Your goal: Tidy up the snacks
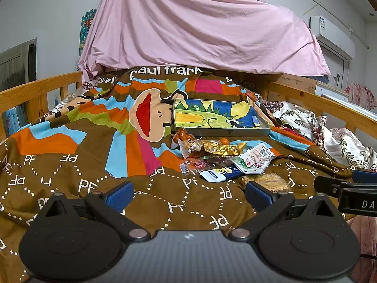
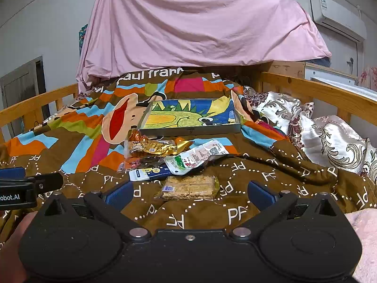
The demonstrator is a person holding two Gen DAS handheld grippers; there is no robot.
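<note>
Nearest my right gripper (image 2: pixel 190 194), fingers spread and empty, lies a clear-wrapped crumbly oat bar (image 2: pixel 189 187); my left gripper (image 1: pixel 189 194) is likewise spread, holding nothing. Remaining snack packets (image 2: pixel 169 156) lie heaped on the brown patterned quilt (image 2: pixel 259 188), just before the shallow grey tray with a dinosaur drawing (image 2: pixel 190 131), which holds none: sorting not begun, I judge.

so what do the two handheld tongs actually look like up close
Both match: the left tongs and right tongs have matte black linkage arms with silver pivot pins, round black discs either side, and ribbed blue pads on the fingers. The left body is dark grey; the right is black. White lettering marks the sides: "DA" on the right tongs, "obot.AI" on the left.
</note>
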